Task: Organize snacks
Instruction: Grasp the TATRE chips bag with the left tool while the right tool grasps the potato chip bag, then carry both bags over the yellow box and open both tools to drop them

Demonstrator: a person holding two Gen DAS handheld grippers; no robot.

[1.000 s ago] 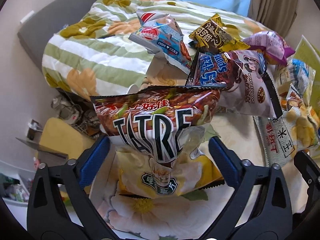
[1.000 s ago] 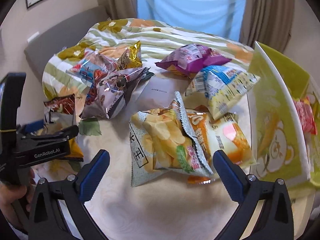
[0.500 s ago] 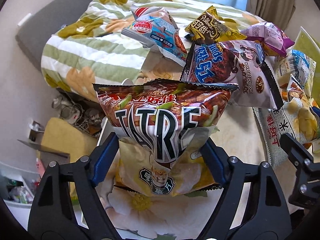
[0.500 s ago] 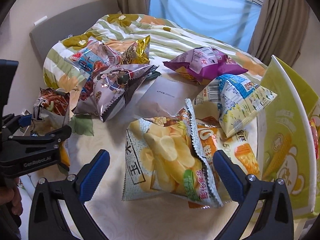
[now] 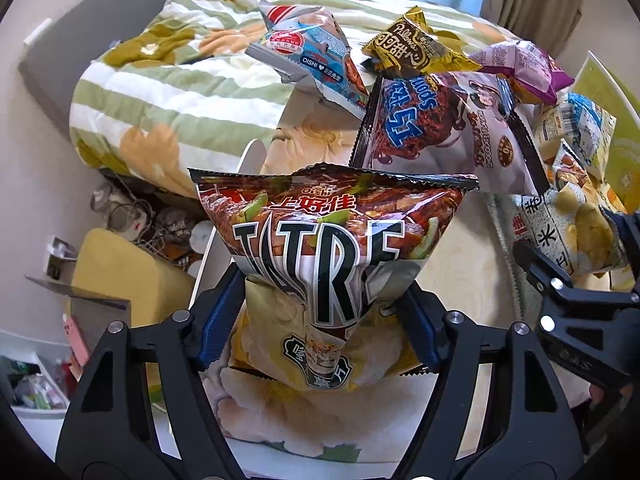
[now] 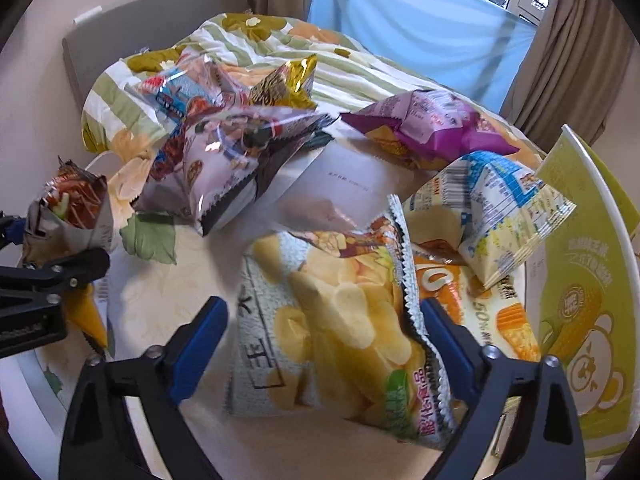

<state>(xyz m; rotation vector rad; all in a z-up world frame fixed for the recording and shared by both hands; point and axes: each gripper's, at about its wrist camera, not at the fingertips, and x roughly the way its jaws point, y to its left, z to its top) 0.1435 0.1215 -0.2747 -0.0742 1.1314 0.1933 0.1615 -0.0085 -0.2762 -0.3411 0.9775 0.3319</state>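
Snacks, light crinkly bags, are crumpling: left gripper (image 5: 320,320) closing on the barbecue bag's (image 5: 332,240) waist, right gripper (image 6: 320,344) closing around the twelve-o'clock potato-chip bag (image 6: 340,320).

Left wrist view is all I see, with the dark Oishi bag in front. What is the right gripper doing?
Observer: The right gripper straddles the potato chip bag, jaws closing; its left pad is not yet touching.
Operator: Anything under that bag?
Observer: An orange snack bag lies partly beneath its edge.
Operator: Where could it go?
Observer: I can't say for sure; an open yellow-green box printed with a bear stands just to its right.
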